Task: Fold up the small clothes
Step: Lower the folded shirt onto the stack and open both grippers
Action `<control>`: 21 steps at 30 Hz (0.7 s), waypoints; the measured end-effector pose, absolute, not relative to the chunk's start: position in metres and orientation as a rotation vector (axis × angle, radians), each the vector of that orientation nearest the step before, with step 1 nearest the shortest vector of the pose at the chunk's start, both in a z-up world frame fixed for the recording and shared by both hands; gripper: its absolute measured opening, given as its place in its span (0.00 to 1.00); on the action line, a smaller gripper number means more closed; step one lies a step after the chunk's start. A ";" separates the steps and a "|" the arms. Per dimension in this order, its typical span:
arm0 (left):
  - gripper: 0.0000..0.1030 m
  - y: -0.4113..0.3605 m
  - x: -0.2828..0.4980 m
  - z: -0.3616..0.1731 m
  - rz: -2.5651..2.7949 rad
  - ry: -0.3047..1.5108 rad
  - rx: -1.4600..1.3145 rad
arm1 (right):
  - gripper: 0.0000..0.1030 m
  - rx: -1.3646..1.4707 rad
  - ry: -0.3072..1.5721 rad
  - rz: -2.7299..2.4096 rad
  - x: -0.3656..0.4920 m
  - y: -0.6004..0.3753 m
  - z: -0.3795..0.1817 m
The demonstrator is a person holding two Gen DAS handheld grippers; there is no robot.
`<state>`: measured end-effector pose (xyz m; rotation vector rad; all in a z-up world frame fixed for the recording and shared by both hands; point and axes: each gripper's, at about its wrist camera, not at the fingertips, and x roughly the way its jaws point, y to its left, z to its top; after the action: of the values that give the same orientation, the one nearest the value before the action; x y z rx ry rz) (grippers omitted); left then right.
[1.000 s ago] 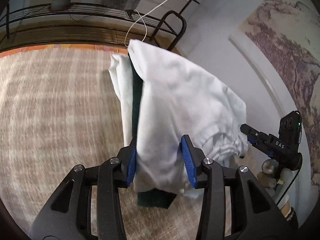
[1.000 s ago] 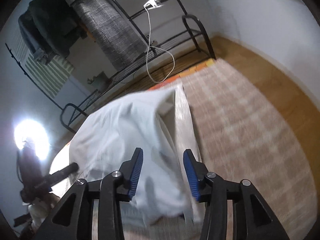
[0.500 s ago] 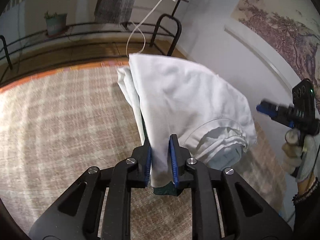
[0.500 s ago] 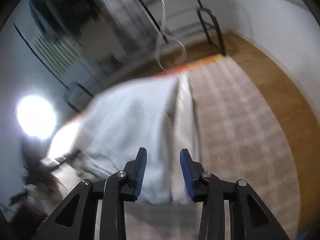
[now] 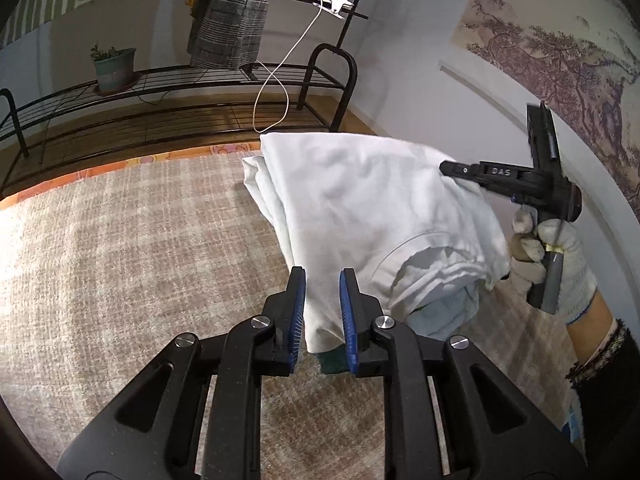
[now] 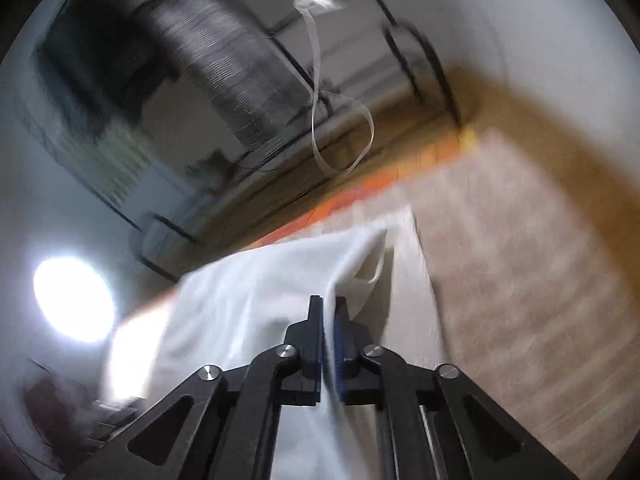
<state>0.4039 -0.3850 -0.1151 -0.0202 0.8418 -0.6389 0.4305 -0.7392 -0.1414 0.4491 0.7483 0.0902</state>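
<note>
A small white garment (image 5: 360, 204) with a dark green part at its lower edge hangs folded above a beige checked rug (image 5: 120, 260). My left gripper (image 5: 322, 276) has its jaws a little apart with the cloth's lower edge between the blue pads (image 5: 298, 312), loosely if at all held. My right gripper (image 6: 329, 304) is shut on the white garment (image 6: 260, 320); in the left wrist view it (image 5: 448, 169) reaches the garment's upper right edge, held by a gloved hand (image 5: 560, 264). The right wrist view is motion-blurred.
A black metal rack (image 5: 160, 92) stands beyond the rug with a potted plant (image 5: 114, 66) on it, a grey checked cloth (image 5: 228, 12) hanging above, and a white cable (image 5: 276, 80) dangling from a clip. A white wall (image 5: 460, 92) runs along the right.
My right gripper closed on the garment after being open. My left gripper, closed tight on the cloth half a second ago, has opened a little. The garment now hangs lower and more spread.
</note>
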 end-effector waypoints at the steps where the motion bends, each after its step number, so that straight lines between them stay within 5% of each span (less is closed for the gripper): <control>1: 0.16 -0.384 0.404 -0.116 -0.639 0.847 -0.024 | 0.02 0.322 0.743 0.028 0.433 -0.727 -0.135; 4: 0.16 -0.381 0.398 -0.116 -0.639 0.846 -0.013 | 0.03 0.186 0.806 -0.073 0.446 -0.713 -0.138; 8: 0.16 -0.374 0.387 -0.108 -0.631 0.830 0.007 | 0.27 0.211 0.802 -0.096 0.443 -0.712 -0.135; 18: 0.16 -0.345 0.335 -0.068 -0.629 0.776 0.017 | 0.31 0.287 0.706 -0.124 0.375 -0.705 -0.081; 21: 0.37 -0.330 0.316 -0.051 -0.635 0.756 0.006 | 0.32 0.296 0.673 -0.122 0.346 -0.691 -0.059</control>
<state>0.3164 -0.3301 -0.0514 0.0057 0.7558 -0.6348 0.3460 -0.6913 -0.0589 0.2964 0.6735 -0.1223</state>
